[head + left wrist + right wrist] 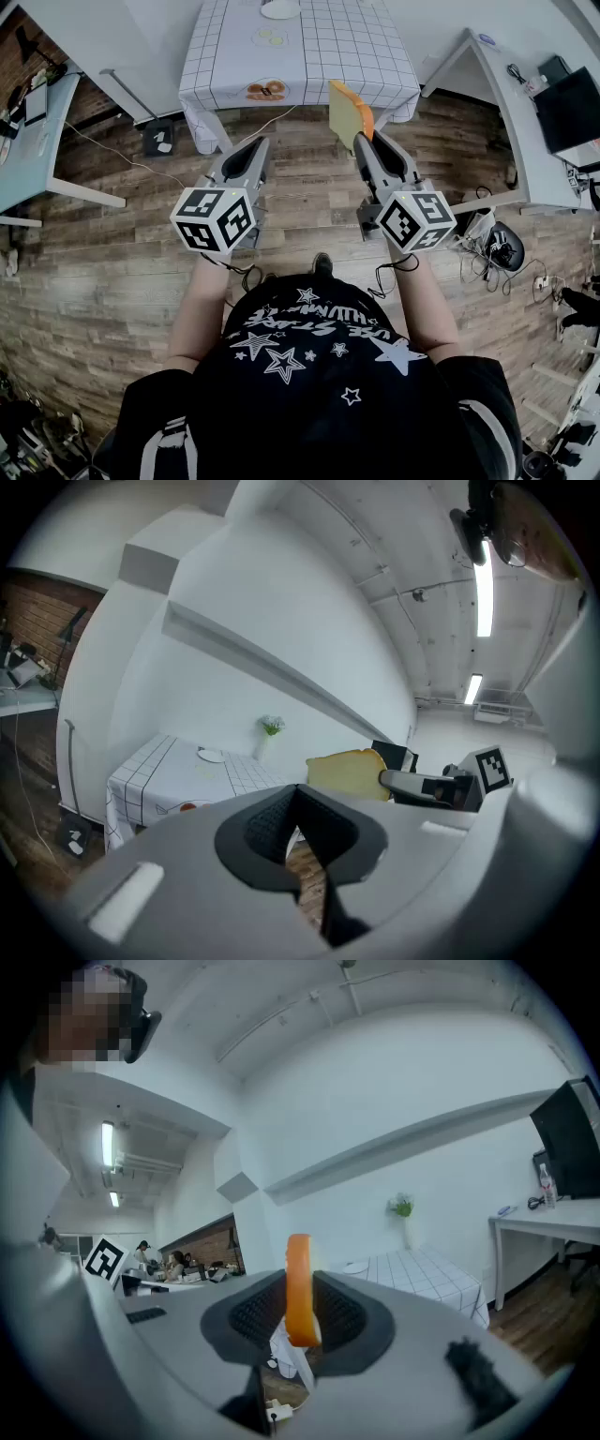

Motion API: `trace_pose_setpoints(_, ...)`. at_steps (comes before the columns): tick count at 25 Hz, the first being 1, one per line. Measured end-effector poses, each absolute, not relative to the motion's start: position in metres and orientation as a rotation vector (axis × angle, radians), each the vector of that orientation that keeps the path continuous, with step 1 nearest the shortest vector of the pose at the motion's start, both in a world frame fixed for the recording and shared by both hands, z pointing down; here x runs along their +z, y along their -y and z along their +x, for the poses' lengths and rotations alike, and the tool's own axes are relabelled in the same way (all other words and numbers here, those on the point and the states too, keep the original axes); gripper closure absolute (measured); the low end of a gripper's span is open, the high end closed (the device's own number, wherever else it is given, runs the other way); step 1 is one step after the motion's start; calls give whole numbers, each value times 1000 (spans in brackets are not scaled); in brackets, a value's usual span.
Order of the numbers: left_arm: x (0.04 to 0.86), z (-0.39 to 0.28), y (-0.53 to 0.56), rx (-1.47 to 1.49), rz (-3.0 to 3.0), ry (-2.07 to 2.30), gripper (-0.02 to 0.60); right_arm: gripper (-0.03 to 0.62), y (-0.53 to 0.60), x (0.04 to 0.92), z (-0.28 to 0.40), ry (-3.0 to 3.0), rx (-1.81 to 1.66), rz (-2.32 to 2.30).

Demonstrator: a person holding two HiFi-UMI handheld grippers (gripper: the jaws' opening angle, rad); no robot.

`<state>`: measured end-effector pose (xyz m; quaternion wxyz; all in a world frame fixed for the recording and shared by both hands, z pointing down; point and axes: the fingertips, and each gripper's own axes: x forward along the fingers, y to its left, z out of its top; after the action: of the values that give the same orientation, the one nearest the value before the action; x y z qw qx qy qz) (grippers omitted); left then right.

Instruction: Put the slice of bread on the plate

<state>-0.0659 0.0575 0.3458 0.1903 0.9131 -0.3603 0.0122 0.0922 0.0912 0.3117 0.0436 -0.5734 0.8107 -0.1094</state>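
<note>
The slice of bread (349,112), yellow with an orange crust, stands on edge between the jaws of my right gripper (366,141), which is shut on it. In the right gripper view the bread (299,1288) shows edge-on and upright. My left gripper (251,145) is held level beside it, shut, with nothing in it; its own view shows the bread (345,773) off to the right. Both grippers hang over the wood floor, short of the table with the checked cloth (309,56). A white plate (279,9) lies at the table's far end, also seen as the plate (211,755).
A round orange thing (267,91) is near the table's front edge. A small vase with a plant (271,727) stands by the wall. A white desk with a monitor (572,108) is at the right, a pale desk (28,150) at the left. Cables and a black box (157,139) lie on the floor.
</note>
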Motion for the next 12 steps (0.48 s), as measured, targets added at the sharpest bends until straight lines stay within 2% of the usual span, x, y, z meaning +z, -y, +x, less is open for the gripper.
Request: trace_pose_setpoints(12, 353, -78, -81, 62, 2604, 976, 572, 500, -110, 321, 60, -2526, -351, -1743)
